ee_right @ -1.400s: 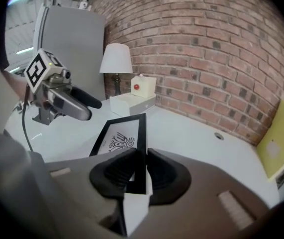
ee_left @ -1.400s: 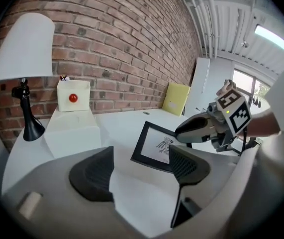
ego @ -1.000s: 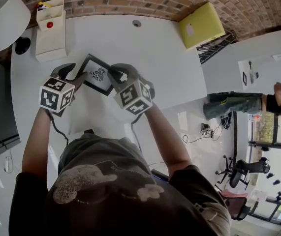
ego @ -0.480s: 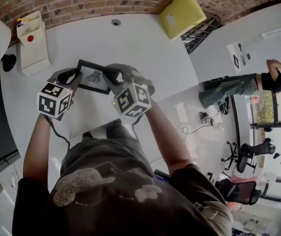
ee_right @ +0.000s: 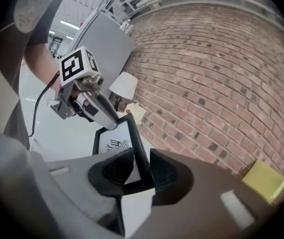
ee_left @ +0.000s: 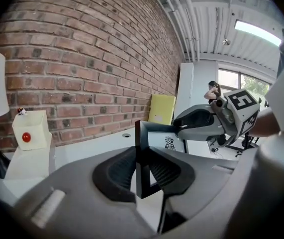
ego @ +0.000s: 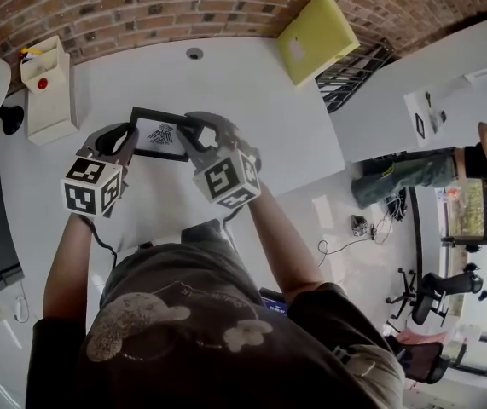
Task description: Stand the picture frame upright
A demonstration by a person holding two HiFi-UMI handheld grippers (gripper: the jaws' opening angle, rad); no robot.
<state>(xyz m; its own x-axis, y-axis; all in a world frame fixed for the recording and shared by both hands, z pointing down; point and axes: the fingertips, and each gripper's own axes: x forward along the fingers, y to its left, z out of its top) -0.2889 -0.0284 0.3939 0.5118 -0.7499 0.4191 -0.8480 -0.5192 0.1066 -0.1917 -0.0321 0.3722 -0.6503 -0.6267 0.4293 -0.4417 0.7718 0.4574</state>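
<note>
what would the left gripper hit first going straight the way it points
The left gripper has just been closing its jaws on the picture frame, which would travel along; beyond it, probably the white table, though depth is unclear.

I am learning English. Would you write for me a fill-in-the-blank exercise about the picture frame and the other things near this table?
1. The picture frame has a ___ border.
2. The wall behind the white table is built of ___.
3. The white box bears a round ___ dot.
Missing words: black; brick; red.
</note>
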